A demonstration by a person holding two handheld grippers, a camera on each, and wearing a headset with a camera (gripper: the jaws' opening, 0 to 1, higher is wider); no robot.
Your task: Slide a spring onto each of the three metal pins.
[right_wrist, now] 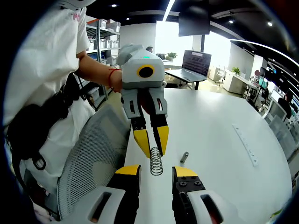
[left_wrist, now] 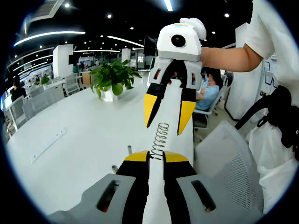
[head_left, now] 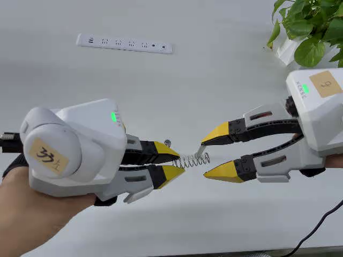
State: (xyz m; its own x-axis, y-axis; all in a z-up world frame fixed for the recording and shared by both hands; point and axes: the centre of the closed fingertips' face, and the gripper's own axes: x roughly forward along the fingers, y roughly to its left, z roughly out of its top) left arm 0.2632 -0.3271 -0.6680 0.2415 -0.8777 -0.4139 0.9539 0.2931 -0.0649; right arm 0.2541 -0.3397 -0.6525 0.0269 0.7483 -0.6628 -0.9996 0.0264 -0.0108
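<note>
Head view, biggest first: the plain white tabletop (head_left: pixel 161 85) is sitting under everything. Above it, the white left gripper with yellow-tipped black jaws (head_left: pixel 180 162) is pinching one end of a small coiled steel spring (head_left: pixel 190 159), so the coil is poking out sideways in mid-air. The matching right gripper (head_left: pixel 204 158) is holding its jaws spread around the free end, I'm guessing to steady it. A short grey metal pin (head_left: pixel 168 143) is sitting on the table just behind the left jaws, probably waiting for that spring.
</note>
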